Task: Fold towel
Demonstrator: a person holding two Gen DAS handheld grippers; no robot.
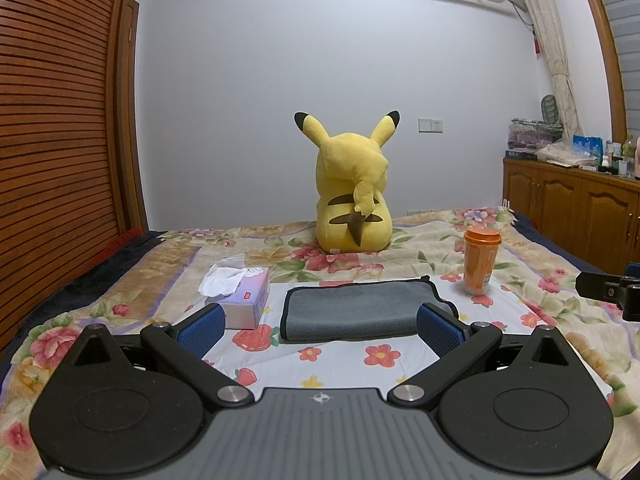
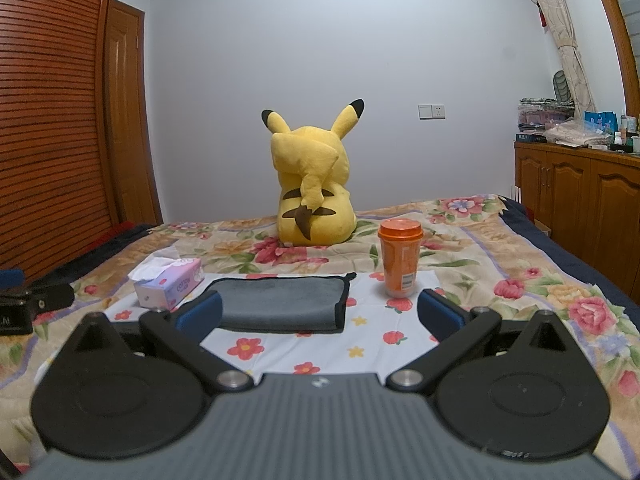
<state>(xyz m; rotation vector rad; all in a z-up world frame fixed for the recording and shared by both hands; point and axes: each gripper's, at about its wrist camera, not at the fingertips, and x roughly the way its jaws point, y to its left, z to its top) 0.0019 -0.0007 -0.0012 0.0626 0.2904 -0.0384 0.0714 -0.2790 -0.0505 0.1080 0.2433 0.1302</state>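
A bedroom with pale walls, a slatted wooden wardrobe at 9 o'clock and a wooden cabinet at 3 o'clock; in the middle stands a bed (image 1: 532, 276) under a flowered cover. On the cover lies a white cloth (image 1: 344, 364) printed with small flowers and strawberries, and on this cloth rests the towel (image 1: 352, 310) — grey with a dark edge, folded into a flat rectangle.

From the left wrist view the towel is at 12 o'clock, just past the fingertips of the left gripper (image 1: 320, 326), whose jaws stand wide apart and hold nothing. A tissue box (image 1: 244, 300) sits at 11 o'clock beside the towel, and an orange cup (image 1: 480, 260) with a lid stands upright at 1 o'clock. Behind them a yellow plush toy (image 1: 352, 196) sits with its back to the camera.

The right gripper (image 2: 320, 316) is also spread open and empty — here the towel (image 2: 280, 300) lies a little toward 11 o'clock, partly behind the left blue pad (image 2: 200, 314).
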